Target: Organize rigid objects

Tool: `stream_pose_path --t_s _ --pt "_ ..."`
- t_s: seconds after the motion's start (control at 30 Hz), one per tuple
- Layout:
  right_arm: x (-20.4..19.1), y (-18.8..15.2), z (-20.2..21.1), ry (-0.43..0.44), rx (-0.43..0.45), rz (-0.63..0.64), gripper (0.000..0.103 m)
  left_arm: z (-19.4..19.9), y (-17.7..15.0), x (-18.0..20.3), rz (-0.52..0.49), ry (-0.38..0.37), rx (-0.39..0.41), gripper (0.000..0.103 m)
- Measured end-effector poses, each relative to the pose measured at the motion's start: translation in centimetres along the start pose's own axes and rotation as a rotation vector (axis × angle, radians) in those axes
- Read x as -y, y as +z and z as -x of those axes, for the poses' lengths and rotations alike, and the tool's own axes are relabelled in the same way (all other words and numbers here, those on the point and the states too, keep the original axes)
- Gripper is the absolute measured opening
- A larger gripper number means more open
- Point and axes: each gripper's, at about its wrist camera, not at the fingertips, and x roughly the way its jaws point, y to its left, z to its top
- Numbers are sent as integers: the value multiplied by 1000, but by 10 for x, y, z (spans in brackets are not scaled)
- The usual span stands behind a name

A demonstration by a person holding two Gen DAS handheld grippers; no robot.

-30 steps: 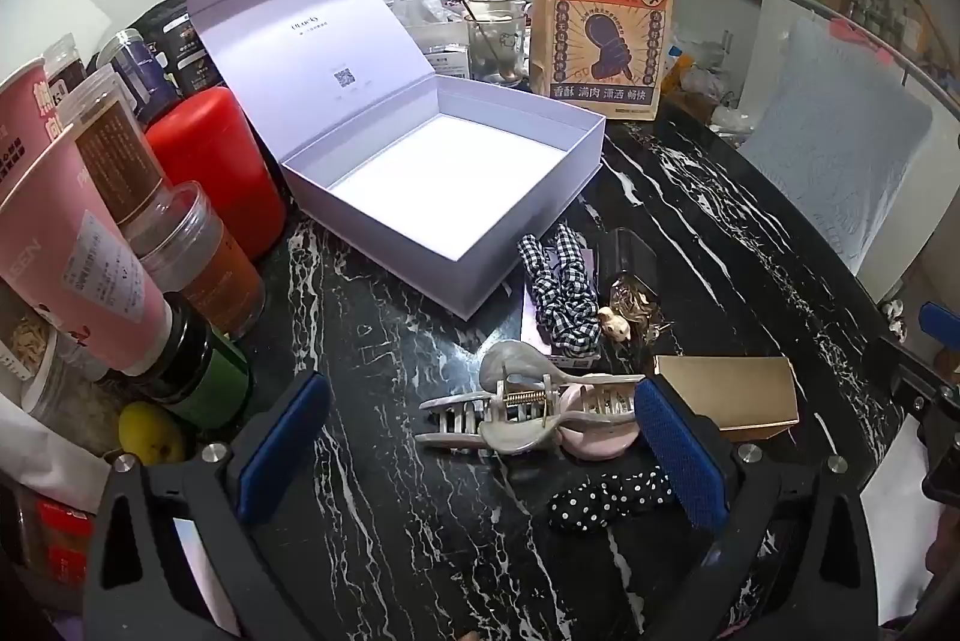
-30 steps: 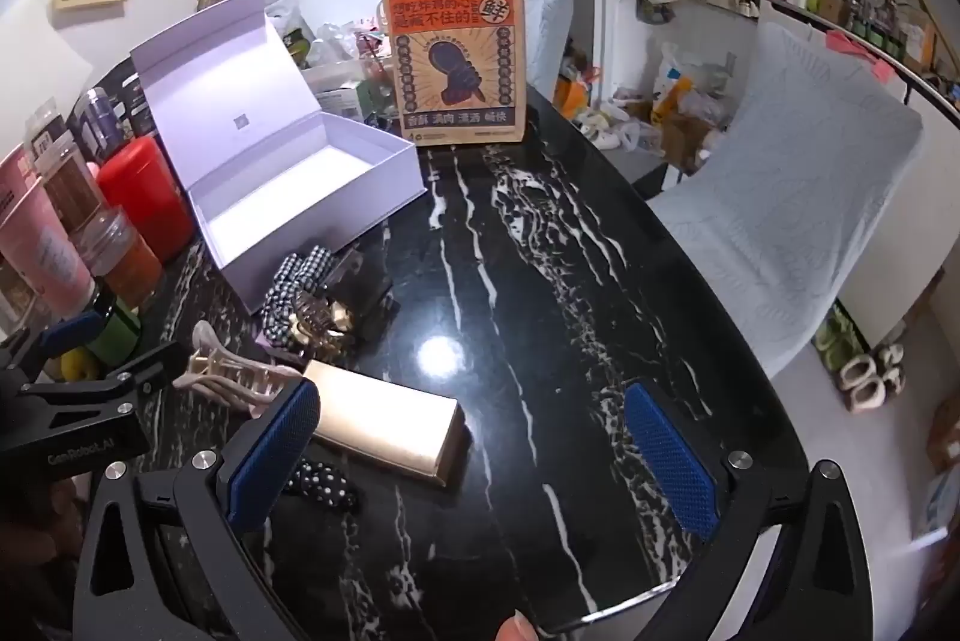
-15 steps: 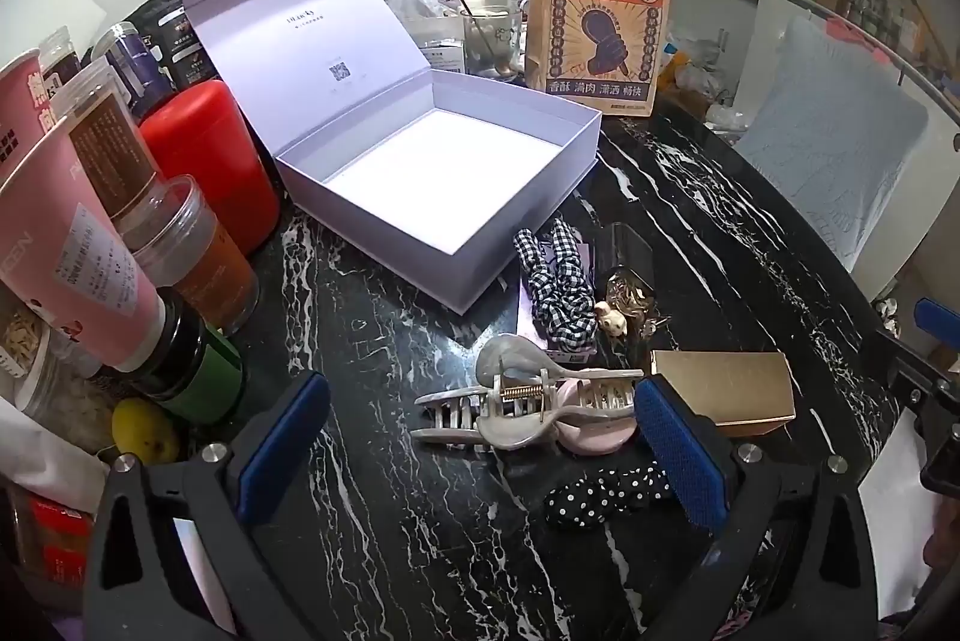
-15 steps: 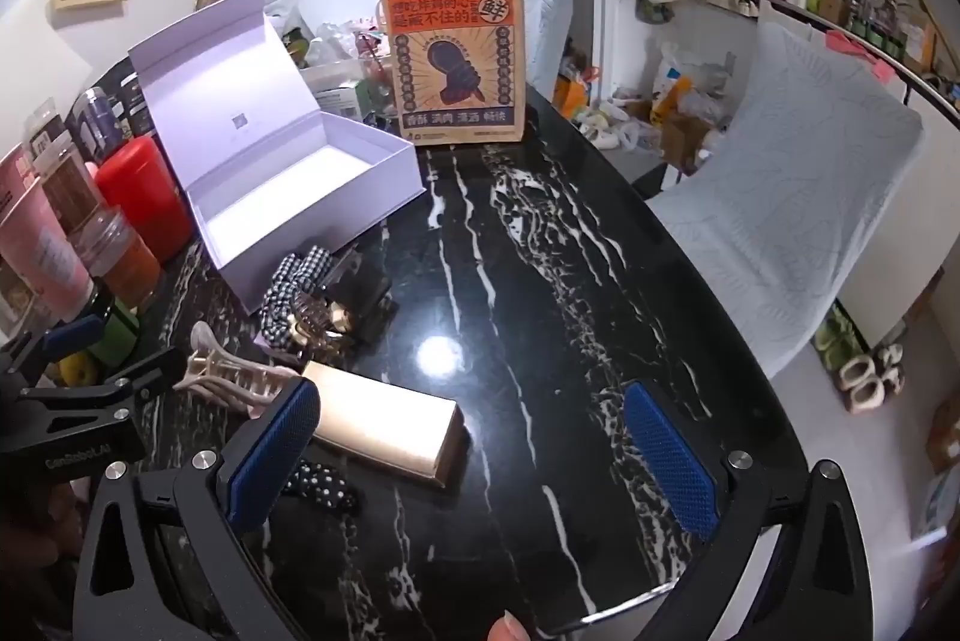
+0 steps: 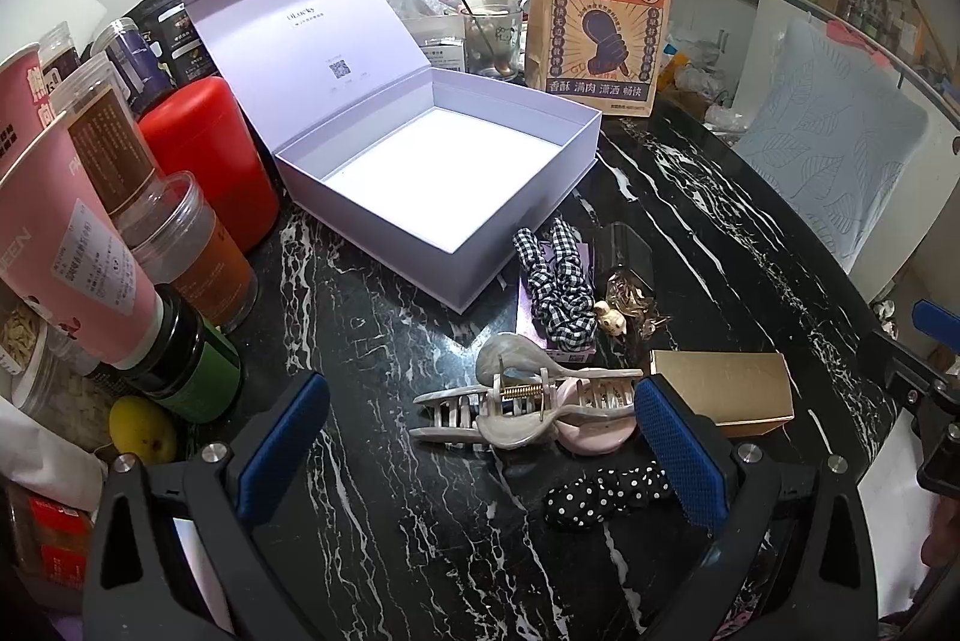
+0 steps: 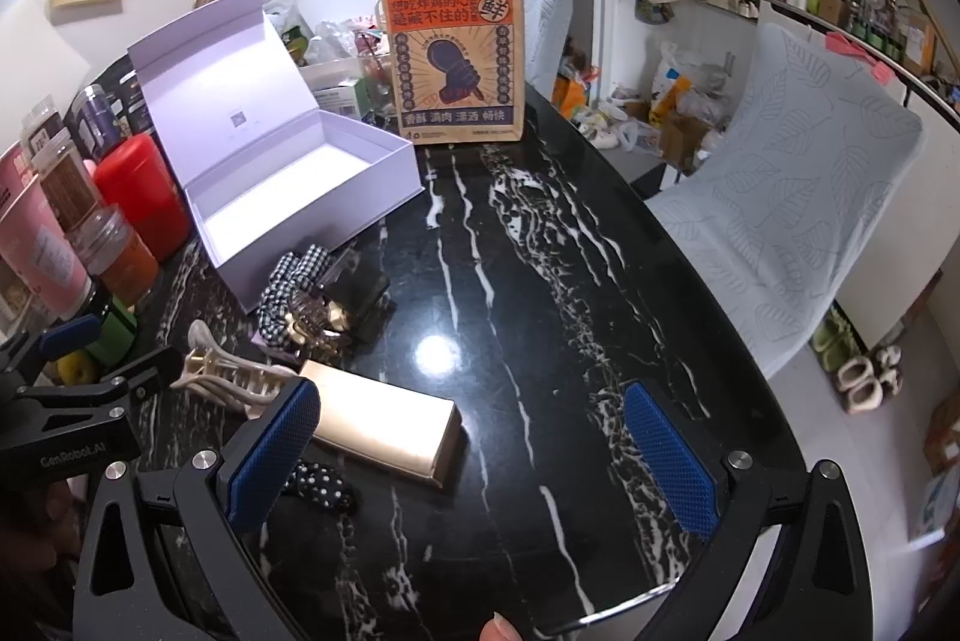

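**Marble table, both grippers wide and empty**

Black marble table (image 6: pixel 540 245) carries the whole lot. The left gripper (image 5: pixel 480 437) hangs low over the claw clip (image 5: pixel 516 407), jaws spread wide with nothing between the pads; the clip lies on the marble between the two blue pads (image 5: pixel 282 443), touching neither. A pink disc (image 5: pixel 594 437) sits under the clip's right end, and the gold box (image 5: pixel 720 386) lies just beside it to the right. A dotted scrunchie (image 5: pixel 606 491) lies nearest the camera, a checked scrunchie (image 5: pixel 561 293) farther off on a purple card, with a small gold trinket (image 5: pixel 630 299) next to it. The lilac box (image 5: pixel 456 197) stands open and empty behind them, lid tilted back.

Since a second ago the left view has crept slightly back and right: the lilac box sits a little lower in frame, the clip keeps its spot between the pads. Nothing on the table has moved.

The right gripper (image 6: pixel 474 443) has stayed put above the near marble, jaws spread, holding nothing. Its left pad (image 6: pixel 273 452) overlaps the gold box (image 6: pixel 384 428) in the view; contact cannot be told. The paper bag (image 6: pixel 456 59) stands upright at the far edge.
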Motion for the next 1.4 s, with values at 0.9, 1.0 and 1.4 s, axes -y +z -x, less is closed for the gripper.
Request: stream_pose_path --t_s 0.9,1.0,1.4 --pt "0 1 -4 -10 -13 14 103 0 1 0 -5 -3 -3 103" --pt "0 1 -3 -9 -11 14 103 -1 1 0 -5 -3 -2 103" --pt "-1 0 -4 -4 -9 18 103 -1 0 1 -6 -3 -3 103"
